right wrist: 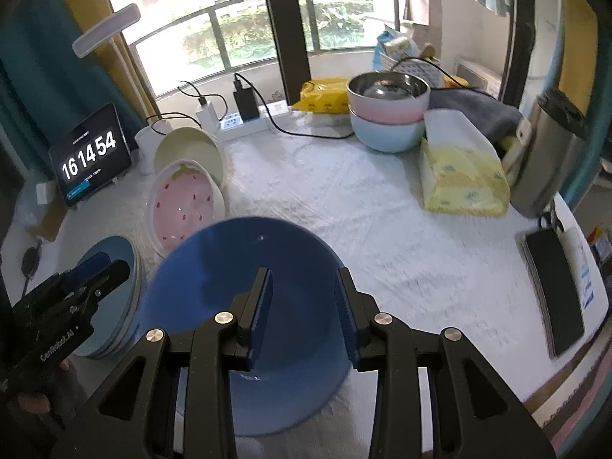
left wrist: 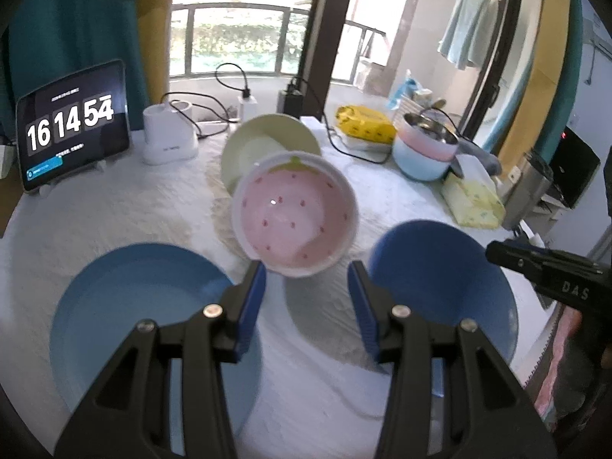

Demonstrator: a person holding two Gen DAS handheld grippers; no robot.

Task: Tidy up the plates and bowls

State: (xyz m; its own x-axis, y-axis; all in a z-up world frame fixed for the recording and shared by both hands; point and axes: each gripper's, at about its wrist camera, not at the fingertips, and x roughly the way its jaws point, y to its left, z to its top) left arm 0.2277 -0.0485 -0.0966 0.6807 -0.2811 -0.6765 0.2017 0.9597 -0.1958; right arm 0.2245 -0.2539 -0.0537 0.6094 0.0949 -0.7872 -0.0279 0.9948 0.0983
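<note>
While its ribbed blue pads stand wide apart and grip nothing, the left claw (left wrist: 306,279) hangs just before the glossy round strawberry-print pink bowl (left wrist: 294,214), which leans on a pale cream plate (left wrist: 267,141). Left of it lies a smooth light-blue plate (left wrist: 126,306). Likewise parted and empty, the right claw (right wrist: 304,287) hovers over the deep dark-blue bowl (right wrist: 229,267). Farther off on the fuzzy white surface (right wrist: 382,229), a steel-lined pink bowl (right wrist: 388,97) nests in a pale-blue one (right wrist: 386,134).
</note>
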